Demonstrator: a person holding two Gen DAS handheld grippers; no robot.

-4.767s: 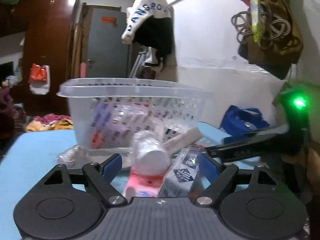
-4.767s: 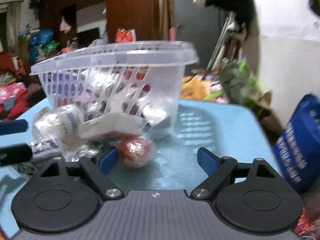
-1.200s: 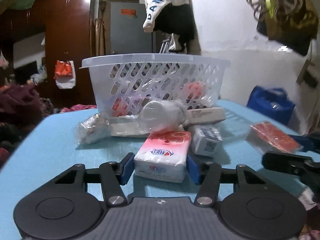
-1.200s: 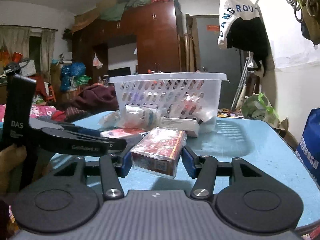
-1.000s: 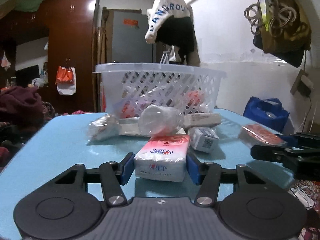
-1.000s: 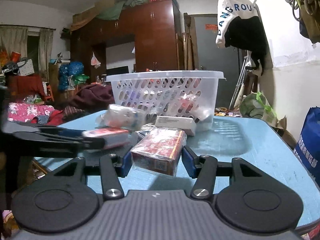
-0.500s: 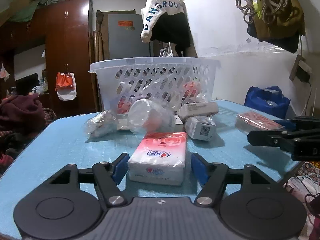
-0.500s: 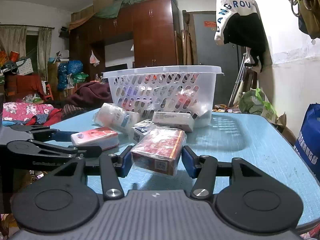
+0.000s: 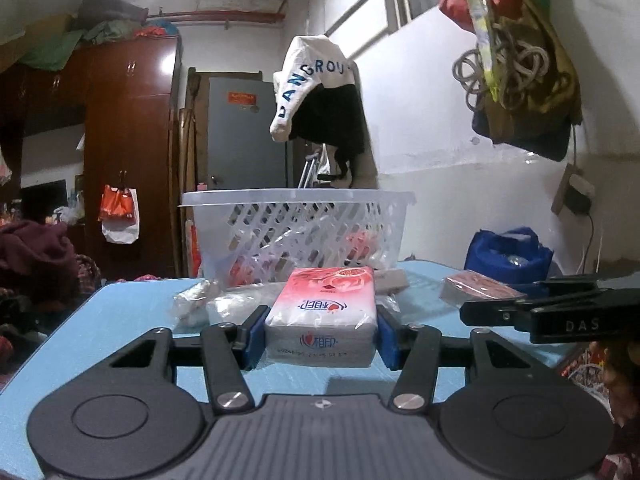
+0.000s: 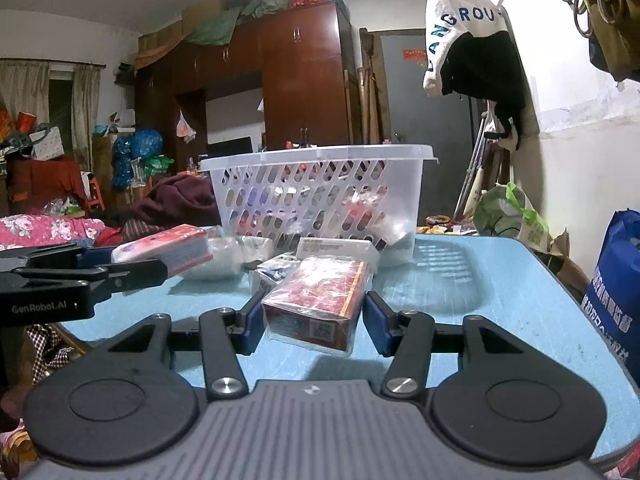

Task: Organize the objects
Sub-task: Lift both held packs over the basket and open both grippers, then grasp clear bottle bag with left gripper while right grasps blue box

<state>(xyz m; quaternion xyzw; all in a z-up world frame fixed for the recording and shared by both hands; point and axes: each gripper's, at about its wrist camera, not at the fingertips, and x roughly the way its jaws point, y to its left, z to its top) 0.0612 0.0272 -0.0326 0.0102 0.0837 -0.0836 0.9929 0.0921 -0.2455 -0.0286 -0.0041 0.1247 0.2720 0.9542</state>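
Observation:
My left gripper (image 9: 320, 332) is shut on a pink-and-white tissue pack (image 9: 324, 312) and holds it above the blue table (image 9: 100, 328). My right gripper (image 10: 314, 322) is shut on a red box wrapped in clear plastic (image 10: 318, 300), just above the table (image 10: 500, 304). A clear plastic basket (image 9: 296, 232) with several packets inside stands at the back of the table; it also shows in the right wrist view (image 10: 320, 192). The left gripper and tissue pack (image 10: 164, 252) show at the left of the right wrist view. The right gripper and red box (image 9: 476, 286) show at the right of the left wrist view.
Several loose packets and a white box (image 10: 336, 248) lie in front of the basket. Plastic-wrapped items (image 9: 208, 300) lie left of it. A blue bag (image 10: 616, 280) stands off the table's right edge. Clothes hang on the wall (image 9: 320, 100).
My left gripper opened briefly around the tissue pack on the table, then shut on it and lifted it. The right gripper keeps holding the red box, slightly raised.

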